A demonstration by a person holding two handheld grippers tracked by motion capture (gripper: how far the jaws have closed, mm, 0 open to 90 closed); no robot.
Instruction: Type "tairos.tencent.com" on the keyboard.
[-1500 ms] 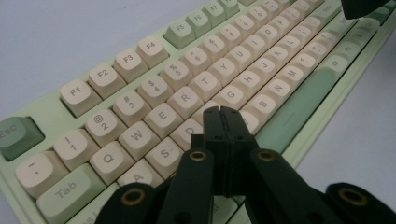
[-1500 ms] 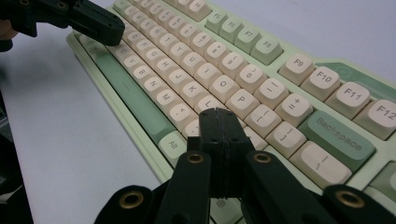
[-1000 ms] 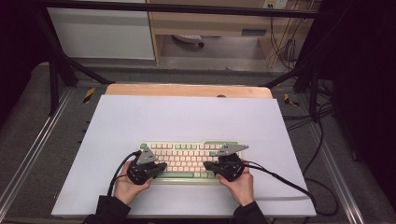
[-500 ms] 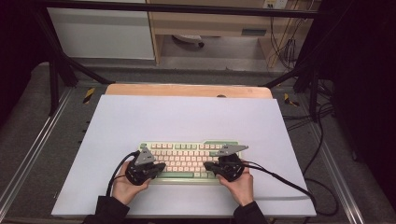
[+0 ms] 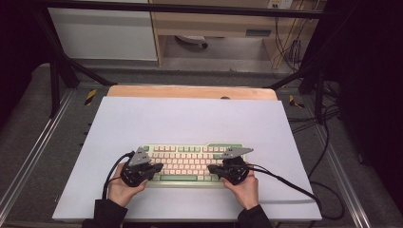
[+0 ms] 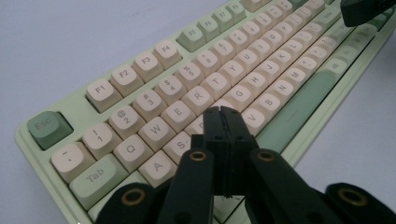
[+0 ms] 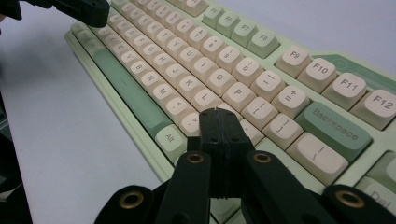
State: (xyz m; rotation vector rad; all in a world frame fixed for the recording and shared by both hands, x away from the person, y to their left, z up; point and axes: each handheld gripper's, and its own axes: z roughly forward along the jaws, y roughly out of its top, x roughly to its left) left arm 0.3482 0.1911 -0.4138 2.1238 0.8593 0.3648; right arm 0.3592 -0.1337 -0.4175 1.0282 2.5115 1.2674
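**Keyboard work: jaws poised over the keys, no press confirmed**

The keyboard [image 5: 192,163] is lying flat at 6 o'clock on the worktop [image 5: 190,118], close to the person. The left gripper [image 5: 157,167] is hovering over the keyboard's 9 o'clock end, its jaws fully shut with nothing between them; in the left gripper view the tips are sitting over the keys near S and D. The right gripper [image 5: 212,168] is hovering over the 3 o'clock end, jaws likewise shut and empty, tips near the keys beside P. Whether either tip is touching a key cannot be told. Judged from this, typing is at most starting.

A pale sheet is covering the worktop; a wooden edge [image 5: 190,91] is showing at 12 o'clock. Cables [image 5: 294,185] are trailing off at 4 o'clock. Cabinets [image 5: 102,33] are standing beyond.
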